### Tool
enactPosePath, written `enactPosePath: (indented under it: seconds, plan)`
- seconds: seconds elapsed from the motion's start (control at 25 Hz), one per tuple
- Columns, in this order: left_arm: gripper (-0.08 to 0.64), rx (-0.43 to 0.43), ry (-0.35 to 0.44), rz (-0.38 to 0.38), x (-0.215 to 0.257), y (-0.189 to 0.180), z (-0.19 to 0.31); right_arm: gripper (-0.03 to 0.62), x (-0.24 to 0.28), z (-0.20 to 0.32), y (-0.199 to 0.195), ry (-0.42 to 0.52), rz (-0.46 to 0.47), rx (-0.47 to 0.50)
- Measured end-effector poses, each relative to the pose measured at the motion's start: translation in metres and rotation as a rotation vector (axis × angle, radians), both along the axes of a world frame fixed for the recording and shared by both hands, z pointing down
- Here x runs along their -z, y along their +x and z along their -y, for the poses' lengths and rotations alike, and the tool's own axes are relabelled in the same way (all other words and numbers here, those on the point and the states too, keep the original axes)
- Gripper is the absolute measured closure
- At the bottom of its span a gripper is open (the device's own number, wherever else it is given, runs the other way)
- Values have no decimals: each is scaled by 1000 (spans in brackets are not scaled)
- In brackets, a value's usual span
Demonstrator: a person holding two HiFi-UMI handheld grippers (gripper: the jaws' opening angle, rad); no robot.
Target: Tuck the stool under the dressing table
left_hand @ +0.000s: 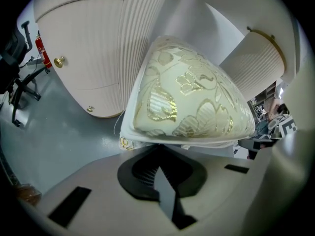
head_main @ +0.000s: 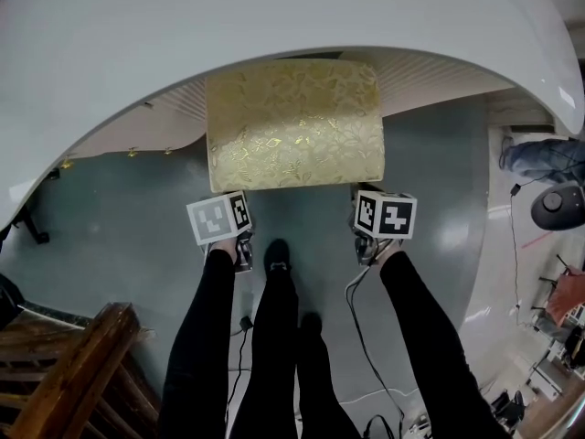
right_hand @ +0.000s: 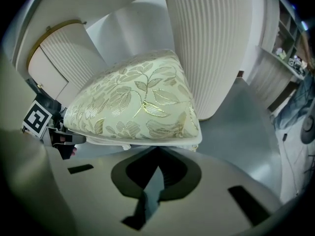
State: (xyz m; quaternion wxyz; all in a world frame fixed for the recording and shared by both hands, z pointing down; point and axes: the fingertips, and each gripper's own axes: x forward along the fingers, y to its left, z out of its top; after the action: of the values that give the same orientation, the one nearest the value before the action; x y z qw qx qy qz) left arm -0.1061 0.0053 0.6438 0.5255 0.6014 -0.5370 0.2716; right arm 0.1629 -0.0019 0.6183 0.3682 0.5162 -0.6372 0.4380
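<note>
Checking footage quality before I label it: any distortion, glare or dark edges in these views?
Both gripper views: strong fisheye bending, black vignetted corners, stool sharp. Head view: dressing table curves, evenly lit, faint floor sheen, no blur.

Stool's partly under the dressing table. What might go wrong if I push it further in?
The stool sits close to the fluted cabinets on both sides; a skewed push may scrape them.
The left gripper and right gripper meet only its near lower rim, so they might slip off.
A cable trails beside your feet; it could snag.
</note>
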Motion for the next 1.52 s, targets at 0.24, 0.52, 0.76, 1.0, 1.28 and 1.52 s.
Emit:
enactPosePath:
  seconds: [0.24,0.52,0.76,1.0,1.28,1.52]
  plan:
    - [557,25,14,1,1,1,0,591,4,3,3,27,-1,9]
    - [556,51,14,3,2,1,0,591,1,1,5,15,-1,22]
    - [555,5,15,23,21,-15,23,591,21,24,-11,6,-14,35]
    - [556,-18,19,41,1,-6,50,591,3,46,-8,29,-11,-5]
    - [556,-11,15,48,5,-9,41,591,2,25,-16,8,-4,4]
    - [556,-4,25,56,8,-14,22,591,7,13,-20,21,4,21]
